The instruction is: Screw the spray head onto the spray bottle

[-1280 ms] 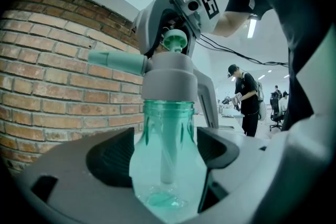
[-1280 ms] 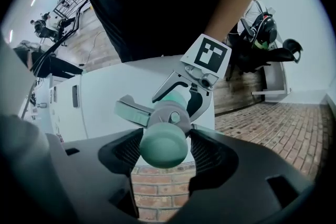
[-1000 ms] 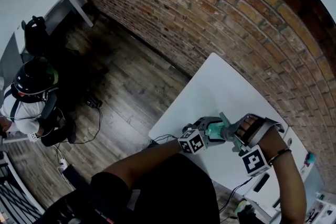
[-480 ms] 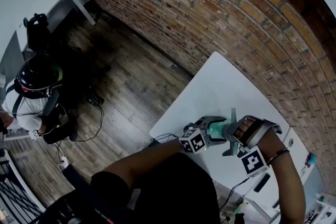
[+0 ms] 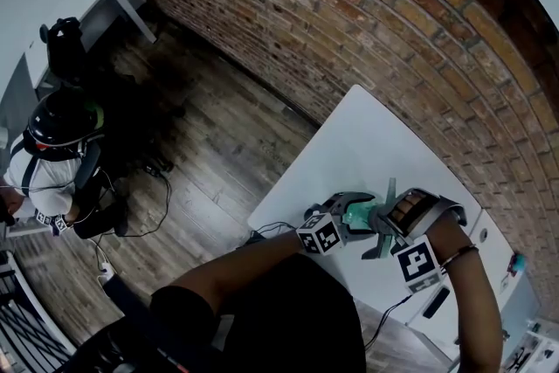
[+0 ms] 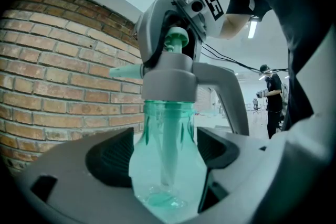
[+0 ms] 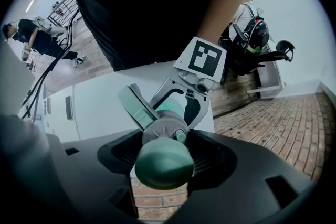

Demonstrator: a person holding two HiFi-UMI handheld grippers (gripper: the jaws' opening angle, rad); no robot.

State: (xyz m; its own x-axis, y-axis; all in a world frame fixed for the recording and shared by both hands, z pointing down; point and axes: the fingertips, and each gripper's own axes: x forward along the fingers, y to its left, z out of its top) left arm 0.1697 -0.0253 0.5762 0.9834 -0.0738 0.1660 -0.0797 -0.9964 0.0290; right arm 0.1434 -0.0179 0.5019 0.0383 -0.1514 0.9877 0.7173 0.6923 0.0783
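In the head view the clear teal spray bottle (image 5: 356, 212) is held over the white table (image 5: 367, 144). My left gripper (image 5: 342, 221) is shut on the bottle's body (image 6: 168, 165), and its pads press on both sides. The grey and teal spray head (image 6: 169, 76) sits on the bottle's neck, its nozzle pointing left toward the brick wall. My right gripper (image 5: 395, 218) is shut on the spray head (image 7: 163, 157), whose trigger (image 7: 134, 107) sticks out up and to the left. Beyond it, the left gripper's marker cube (image 7: 203, 59) shows.
A brick wall (image 5: 349, 31) runs behind the table. Wooden floor (image 5: 218, 144) lies to the left, where a person in a helmet (image 5: 57, 131) sits by another desk. A dark flat item (image 5: 434, 303) lies near the table's right end.
The right gripper has twisted with the spray head: the trigger and nozzle have turned round the bottle's neck. The left gripper and bottle have stayed almost still.
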